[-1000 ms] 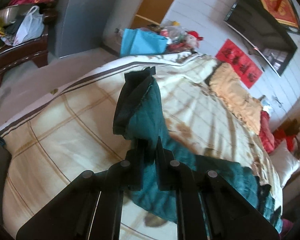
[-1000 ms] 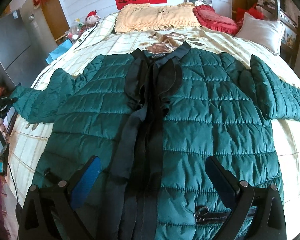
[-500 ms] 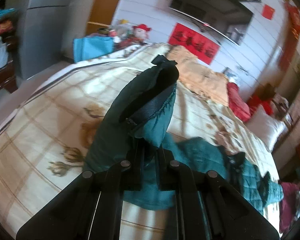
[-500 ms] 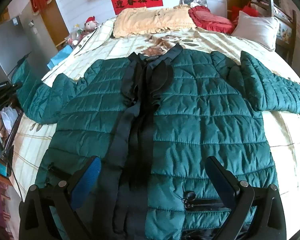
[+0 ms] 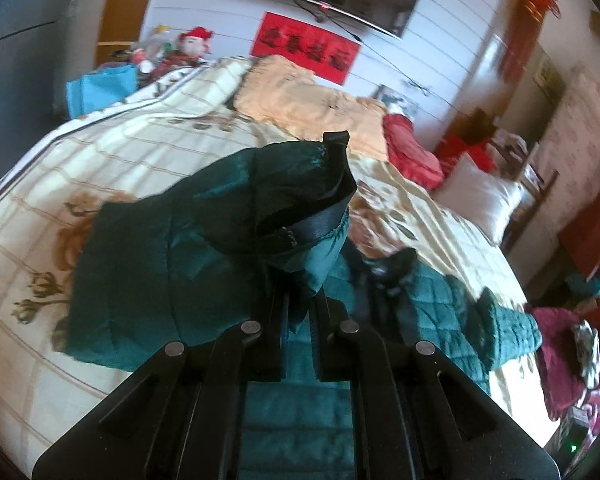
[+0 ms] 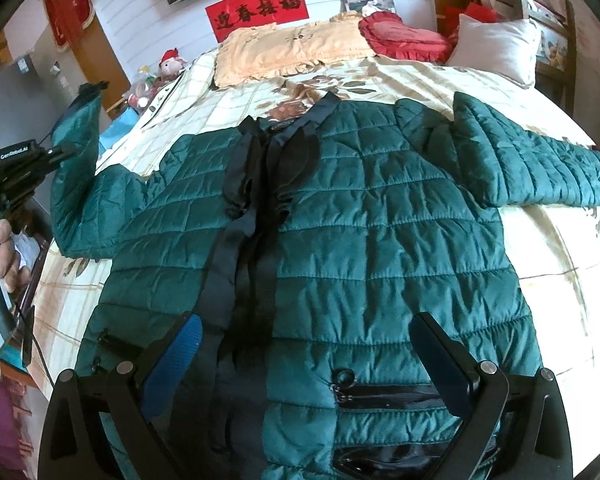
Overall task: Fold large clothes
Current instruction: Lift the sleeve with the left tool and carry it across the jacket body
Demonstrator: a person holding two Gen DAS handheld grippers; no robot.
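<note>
Garment: quilted dark-green puffer jacket (image 6: 380, 240) lies front-up across the cream checked bedspread (image 6: 548, 256), collar toward the pillows
Left gripper (image 5: 300, 300): clamped on the jacket's left sleeve cuff (image 5: 300, 200), lifted off the bed
Right gripper (image 6: 308, 344): jaws wide apart, empty, above the hem
Key relation: jacket body lies right of the raised sleeve; fold goes inward across the chest

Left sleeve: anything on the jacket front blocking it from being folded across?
Nothing visible. The left gripper is shut on the sleeve, lifted off the bed at the jacket's side. The quilted front is bare apart from its own dark placket. The right gripper hovers open over the hem, not touching.
</note>
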